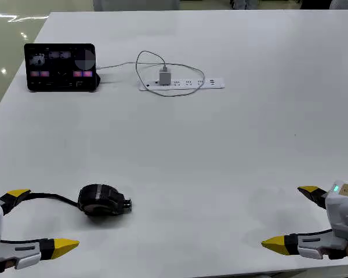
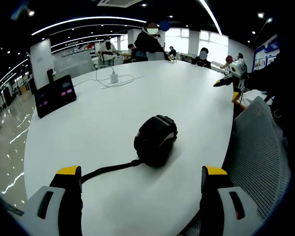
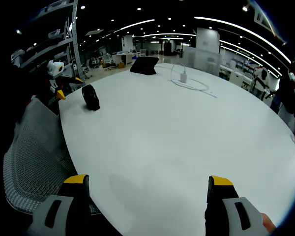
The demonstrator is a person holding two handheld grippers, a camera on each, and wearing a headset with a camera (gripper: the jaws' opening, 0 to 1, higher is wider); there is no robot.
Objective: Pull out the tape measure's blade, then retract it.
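Note:
A black tape measure (image 1: 103,200) lies on the white table (image 1: 197,145) near the front left, with a black strap (image 1: 49,198) trailing left from it. My left gripper (image 1: 45,220) stands open at the table's front left corner, its yellow-tipped jaws on either side of the strap's end, a little short of the case. In the left gripper view the tape measure (image 2: 156,139) sits ahead between the jaws of the left gripper (image 2: 140,178). My right gripper (image 1: 290,217) is open at the front right, far from the tape measure (image 3: 90,96), with nothing between its jaws.
A dark tablet (image 1: 61,66) stands at the back left. A white power strip (image 1: 182,83) with a charger (image 1: 165,76) and a looped cable lies behind the middle. A mesh chair (image 2: 258,157) is by the table's edge. People stand in the background.

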